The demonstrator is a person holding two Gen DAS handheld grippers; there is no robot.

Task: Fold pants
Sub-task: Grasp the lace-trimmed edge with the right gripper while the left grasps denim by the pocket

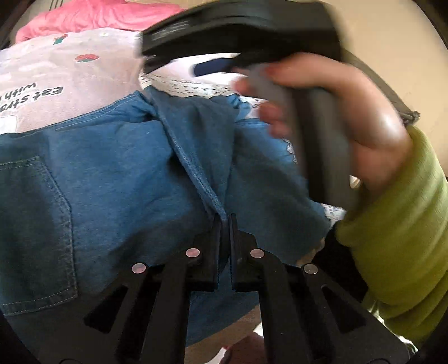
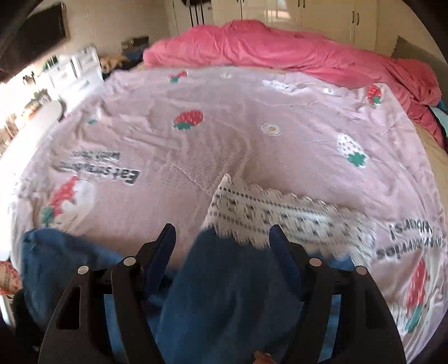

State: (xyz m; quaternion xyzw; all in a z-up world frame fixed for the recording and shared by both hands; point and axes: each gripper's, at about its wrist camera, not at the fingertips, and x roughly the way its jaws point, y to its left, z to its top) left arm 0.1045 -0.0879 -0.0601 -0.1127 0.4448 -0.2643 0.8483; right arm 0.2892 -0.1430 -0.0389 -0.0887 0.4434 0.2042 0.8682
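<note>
Blue denim pants (image 1: 117,173) with white lace trim lie on a pink strawberry-print bed cover (image 1: 70,84). My left gripper (image 1: 224,221) is shut on a seam fold of the pants near their middle; a back pocket shows at the left. My right gripper (image 2: 222,238) is open, its jaws wide apart over a blue pant leg (image 2: 224,294) with a white lace hem (image 2: 280,215), not closed on it. In the left wrist view the right gripper's body (image 1: 240,36) and the hand holding it sit blurred above the pants.
A rumpled pink duvet (image 2: 280,47) lies along the far side of the bed. White cupboards (image 2: 322,16) stand behind it. Cluttered shelves (image 2: 33,95) are at the left. A green sleeve (image 1: 406,238) fills the right of the left wrist view.
</note>
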